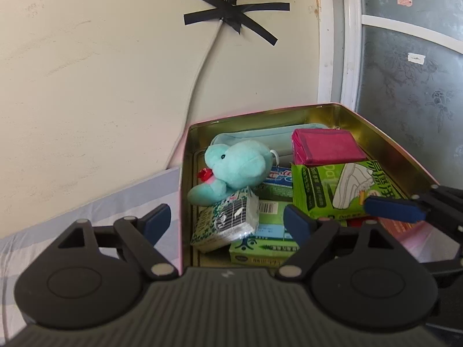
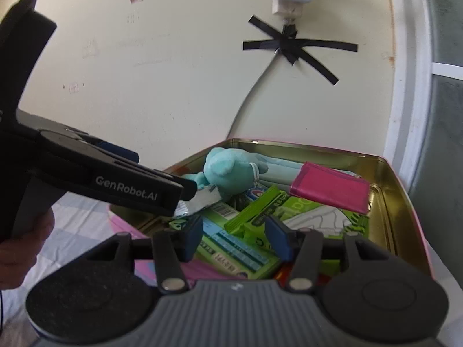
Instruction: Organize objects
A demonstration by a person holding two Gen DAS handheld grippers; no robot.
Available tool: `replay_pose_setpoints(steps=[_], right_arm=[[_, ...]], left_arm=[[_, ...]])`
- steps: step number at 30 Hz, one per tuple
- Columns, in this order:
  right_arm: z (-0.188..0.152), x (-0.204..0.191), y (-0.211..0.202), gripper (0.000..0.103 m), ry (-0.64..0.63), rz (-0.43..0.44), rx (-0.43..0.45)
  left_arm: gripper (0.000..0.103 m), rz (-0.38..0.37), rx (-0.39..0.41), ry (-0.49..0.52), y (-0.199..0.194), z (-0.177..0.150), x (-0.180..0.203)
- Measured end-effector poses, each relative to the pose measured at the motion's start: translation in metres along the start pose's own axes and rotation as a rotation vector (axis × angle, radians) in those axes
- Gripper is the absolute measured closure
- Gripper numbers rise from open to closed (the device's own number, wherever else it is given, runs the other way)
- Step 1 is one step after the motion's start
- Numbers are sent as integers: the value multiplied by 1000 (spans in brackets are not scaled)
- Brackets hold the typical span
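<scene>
Gold-lined tin box (image 1: 341, 115) sits on the checked cloth (image 1: 86, 211), close against the wall (image 1: 101, 86), crammed with a teal plush toy (image 1: 234, 164), a pink wallet (image 1: 327, 147), a green packet (image 1: 344, 190) and small cartons. The left gripper (image 1: 228, 219) hangs released, its jaws straddling the box's near left wall. The right gripper (image 2: 234, 237) is open over the near edge, holding nothing. Little free room remains inside.

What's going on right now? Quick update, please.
Both grippers, left and right, open, empty. Tin full: plush, packets. Nothing blocking.
</scene>
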State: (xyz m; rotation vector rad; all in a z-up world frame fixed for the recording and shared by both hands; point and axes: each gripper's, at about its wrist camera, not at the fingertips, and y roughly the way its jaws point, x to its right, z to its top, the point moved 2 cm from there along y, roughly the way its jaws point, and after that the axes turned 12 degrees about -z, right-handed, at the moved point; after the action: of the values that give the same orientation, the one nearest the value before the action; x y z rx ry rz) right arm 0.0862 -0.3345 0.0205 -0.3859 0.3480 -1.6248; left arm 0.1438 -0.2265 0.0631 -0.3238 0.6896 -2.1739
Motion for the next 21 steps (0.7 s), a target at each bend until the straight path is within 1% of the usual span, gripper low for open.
replay_pose_setpoints(steps=[6,11,14,15,21], right_arm=[[-13,12,-47,49,128,-8,61],[-28,21,-77,48,223,-16,80],[-32,23,-88,41,245,-25,85],[-34,24,-91,40,252,-26,85],[-45,25,-103,38,305,-2,59]], left_arm=[[16,24,2,-4,-25,-14,7],[14,29,8,0,-43,-27,16],[11,26,11,5,-52,-34,22],[7,27,13,4,-56,-37,25],[5,25,17,-2,-73,-51,32]])
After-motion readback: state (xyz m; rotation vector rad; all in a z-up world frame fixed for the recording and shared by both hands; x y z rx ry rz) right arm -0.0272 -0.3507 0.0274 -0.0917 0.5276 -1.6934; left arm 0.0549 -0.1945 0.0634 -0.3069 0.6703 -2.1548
